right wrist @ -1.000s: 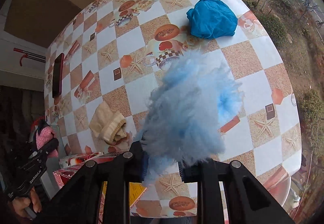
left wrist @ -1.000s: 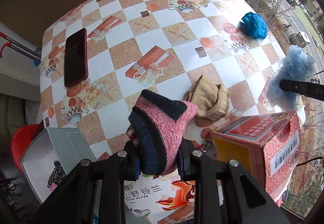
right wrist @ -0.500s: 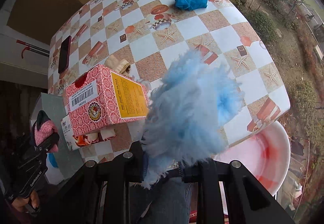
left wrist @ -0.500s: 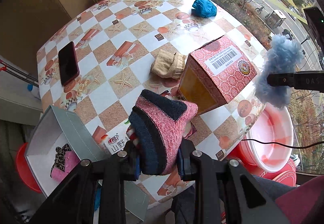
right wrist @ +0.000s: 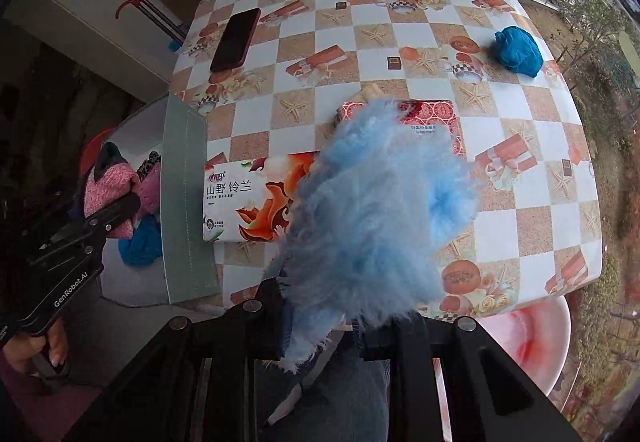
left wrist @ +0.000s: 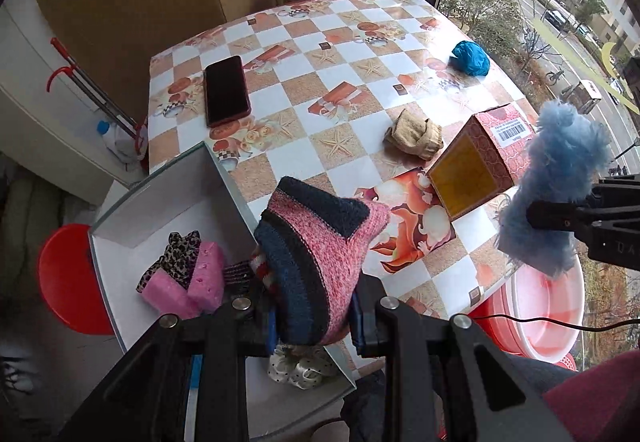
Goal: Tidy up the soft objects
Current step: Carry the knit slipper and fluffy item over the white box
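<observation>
My left gripper (left wrist: 314,318) is shut on a pink and navy knitted sock (left wrist: 316,254), held over the right wall of an open white box (left wrist: 160,214) beside the table. Inside the box lie a pink sponge with leopard cloth (left wrist: 184,274), a cream scrunchie (left wrist: 298,370) and a blue cloth (right wrist: 140,246). My right gripper (right wrist: 320,330) is shut on a fluffy light-blue item (right wrist: 376,218), above the table's near edge. A beige sock (left wrist: 416,132) and a blue bundle (left wrist: 471,58) lie on the checkered table (left wrist: 304,90).
A red patterned carton (left wrist: 480,162) lies on a flat tissue pack (left wrist: 412,226) near the table's front. A dark phone (left wrist: 226,90) rests at the far left. A pink basin (left wrist: 548,310) and a red stool (left wrist: 64,278) sit below the table.
Both grippers have pulled back from the table and risen with their loads. The sock now hangs over the white box, and the fluffy item has left the table's middle for its near edge.
</observation>
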The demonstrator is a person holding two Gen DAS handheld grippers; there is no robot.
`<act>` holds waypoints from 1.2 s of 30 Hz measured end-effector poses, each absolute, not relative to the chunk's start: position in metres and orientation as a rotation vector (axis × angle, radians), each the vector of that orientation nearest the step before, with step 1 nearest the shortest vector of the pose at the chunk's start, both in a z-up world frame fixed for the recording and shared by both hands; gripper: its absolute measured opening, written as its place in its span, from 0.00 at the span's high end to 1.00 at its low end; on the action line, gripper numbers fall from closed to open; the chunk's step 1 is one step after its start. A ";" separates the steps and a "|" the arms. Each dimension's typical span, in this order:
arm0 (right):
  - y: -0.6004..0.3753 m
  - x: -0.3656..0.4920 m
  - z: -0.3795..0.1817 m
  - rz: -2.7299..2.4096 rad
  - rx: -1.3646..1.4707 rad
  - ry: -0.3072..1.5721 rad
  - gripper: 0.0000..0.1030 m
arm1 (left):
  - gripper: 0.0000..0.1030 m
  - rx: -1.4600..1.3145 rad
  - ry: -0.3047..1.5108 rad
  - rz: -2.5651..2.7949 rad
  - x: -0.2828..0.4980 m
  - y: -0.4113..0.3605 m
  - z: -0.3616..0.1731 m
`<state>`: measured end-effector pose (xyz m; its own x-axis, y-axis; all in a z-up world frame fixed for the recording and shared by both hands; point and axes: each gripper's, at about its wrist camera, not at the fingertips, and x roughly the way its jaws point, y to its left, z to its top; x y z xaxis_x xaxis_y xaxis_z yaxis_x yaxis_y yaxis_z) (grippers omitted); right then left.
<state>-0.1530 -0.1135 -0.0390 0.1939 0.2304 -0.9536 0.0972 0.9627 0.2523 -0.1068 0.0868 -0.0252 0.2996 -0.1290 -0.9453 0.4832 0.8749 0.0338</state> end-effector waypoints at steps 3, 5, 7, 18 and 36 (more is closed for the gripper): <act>-0.088 -0.139 -0.033 0.159 0.222 1.369 0.76 | 0.71 0.295 1.202 -0.350 -0.107 0.114 -0.023; -0.070 -0.131 -0.029 0.204 0.182 1.364 0.76 | 0.71 0.252 1.203 -0.296 -0.106 0.134 -0.022; -0.052 -0.122 -0.026 0.248 0.147 1.355 0.76 | 0.71 0.207 1.205 -0.234 -0.107 0.156 -0.022; 0.076 -0.091 -0.039 0.557 -0.072 1.371 0.76 | 0.71 0.063 1.305 0.024 -0.132 0.248 -0.052; 0.125 -0.132 -0.112 0.693 -0.278 1.576 0.76 | 0.71 0.060 1.422 0.010 -0.160 0.247 -0.092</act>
